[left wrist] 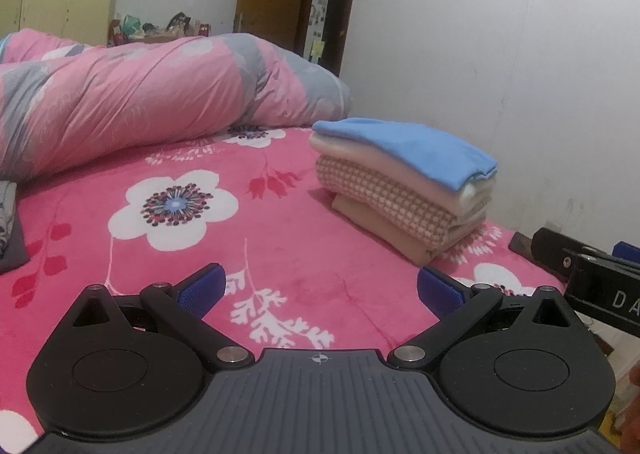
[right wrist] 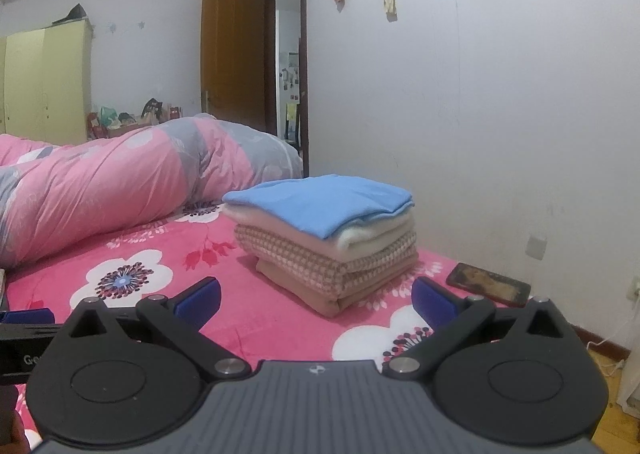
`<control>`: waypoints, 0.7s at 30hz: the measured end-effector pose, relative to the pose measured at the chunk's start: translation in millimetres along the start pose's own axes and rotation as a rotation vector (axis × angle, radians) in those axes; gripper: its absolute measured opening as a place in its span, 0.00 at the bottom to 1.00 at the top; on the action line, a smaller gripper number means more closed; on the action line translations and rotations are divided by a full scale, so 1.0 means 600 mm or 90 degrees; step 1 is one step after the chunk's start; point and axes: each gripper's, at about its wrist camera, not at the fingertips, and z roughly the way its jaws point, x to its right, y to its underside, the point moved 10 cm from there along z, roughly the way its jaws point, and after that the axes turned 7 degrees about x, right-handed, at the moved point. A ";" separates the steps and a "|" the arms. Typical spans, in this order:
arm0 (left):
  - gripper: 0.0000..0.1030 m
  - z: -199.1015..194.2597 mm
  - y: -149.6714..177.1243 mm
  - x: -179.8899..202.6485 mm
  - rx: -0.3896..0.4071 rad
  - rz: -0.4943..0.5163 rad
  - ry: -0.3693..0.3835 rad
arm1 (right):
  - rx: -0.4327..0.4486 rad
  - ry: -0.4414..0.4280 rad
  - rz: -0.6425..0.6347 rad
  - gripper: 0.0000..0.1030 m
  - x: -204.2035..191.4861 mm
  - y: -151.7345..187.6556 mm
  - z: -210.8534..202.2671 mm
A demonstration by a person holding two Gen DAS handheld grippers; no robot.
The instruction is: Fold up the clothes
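A stack of folded clothes (left wrist: 404,181) sits on the pink flowered bed (left wrist: 280,254), with a blue garment (left wrist: 408,145) on top, cream and checked pieces below. It also shows in the right wrist view (right wrist: 328,246), blue garment (right wrist: 320,201) on top. My left gripper (left wrist: 320,290) is open and empty, low over the bed, short of the stack. My right gripper (right wrist: 316,302) is open and empty, just in front of the stack. The right gripper's body (left wrist: 592,278) shows at the right edge of the left wrist view.
A rolled pink and grey duvet (left wrist: 140,101) lies across the back of the bed. A phone (right wrist: 488,284) lies on the bed by the white wall (right wrist: 500,133). A dark grey cloth (left wrist: 10,225) shows at the left edge. An open door (right wrist: 236,53) stands behind.
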 end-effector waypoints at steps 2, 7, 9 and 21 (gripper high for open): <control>1.00 -0.001 0.000 0.002 0.001 0.004 -0.001 | 0.000 0.001 0.001 1.00 0.001 0.000 0.000; 1.00 -0.007 -0.002 0.005 0.005 0.006 -0.004 | 0.001 0.004 0.002 1.00 0.006 -0.001 -0.003; 1.00 -0.010 -0.001 0.005 0.007 0.003 0.000 | 0.003 0.006 0.003 1.00 0.009 -0.001 -0.004; 1.00 0.002 0.023 0.009 0.017 -0.013 0.052 | 0.007 0.014 0.062 1.00 0.064 0.053 0.016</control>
